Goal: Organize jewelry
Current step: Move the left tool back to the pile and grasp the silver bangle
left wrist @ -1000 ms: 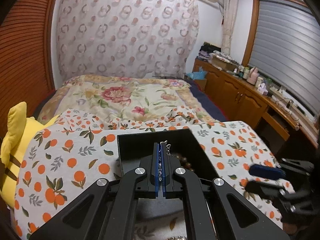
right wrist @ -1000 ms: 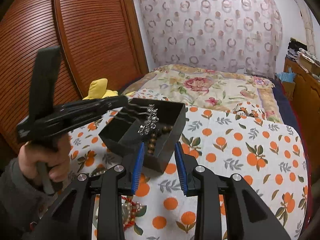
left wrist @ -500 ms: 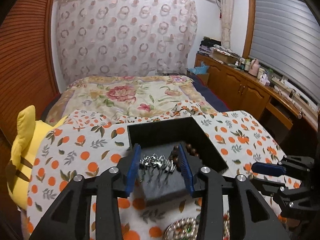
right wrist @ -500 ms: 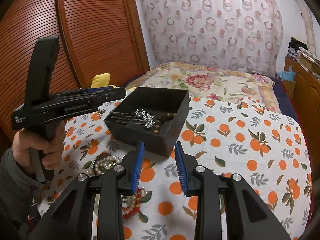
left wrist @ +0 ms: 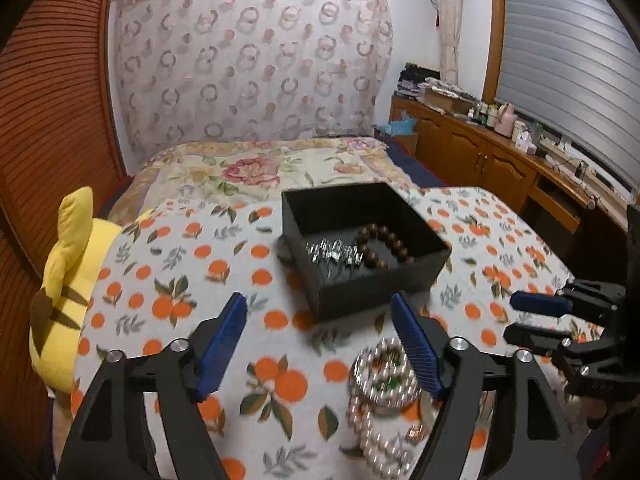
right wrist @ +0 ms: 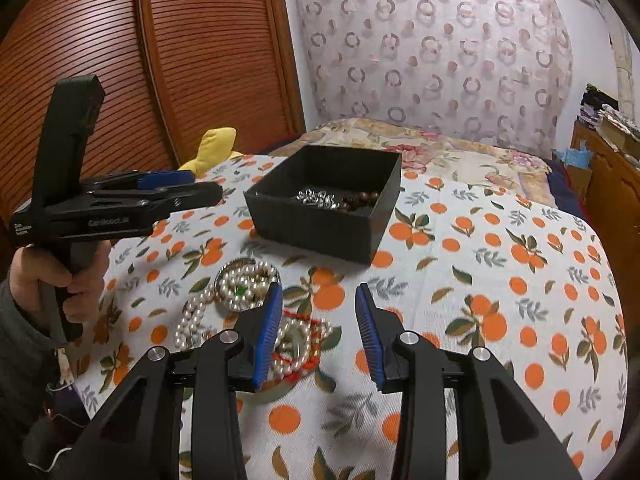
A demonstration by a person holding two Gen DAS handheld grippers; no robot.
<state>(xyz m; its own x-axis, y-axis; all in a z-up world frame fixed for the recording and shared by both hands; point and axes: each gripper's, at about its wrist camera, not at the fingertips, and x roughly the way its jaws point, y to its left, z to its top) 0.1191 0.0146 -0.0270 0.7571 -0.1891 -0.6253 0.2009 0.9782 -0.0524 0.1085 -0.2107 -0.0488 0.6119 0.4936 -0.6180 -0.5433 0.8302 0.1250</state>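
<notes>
A black open box (left wrist: pixel 400 280) (right wrist: pixel 312 224) stands on the orange-print cloth. Inside lie a silver chain piece (left wrist: pixel 334 254) (right wrist: pixel 316 199) and a brown bead bracelet (left wrist: pixel 380 242) (right wrist: pixel 360 200). My left gripper (left wrist: pixel 320 316) (right wrist: pixel 192 184) is open and empty, held short of the box. A pearl necklace (left wrist: pixel 378 392) (right wrist: pixel 240 286) lies in a heap below its right finger. My right gripper (right wrist: pixel 319 304) (left wrist: pixel 524 320) is open and empty, hovering over the cloth beside a red-and-pearl jewelry heap (right wrist: pixel 298 338).
A yellow plush toy (left wrist: pixel 64 280) (right wrist: pixel 212 148) lies at the cloth's left edge. A floral bed cover (left wrist: pixel 260 168) stretches behind the box. A wooden cabinet with clutter (left wrist: pixel 480 152) runs along the right wall. A slatted wooden door (right wrist: pixel 160 60) stands at left.
My left gripper opened, let the silver chain drop into the black box, and drew back from it. The right gripper stayed open and rose slightly, showing more of the jewelry heap.
</notes>
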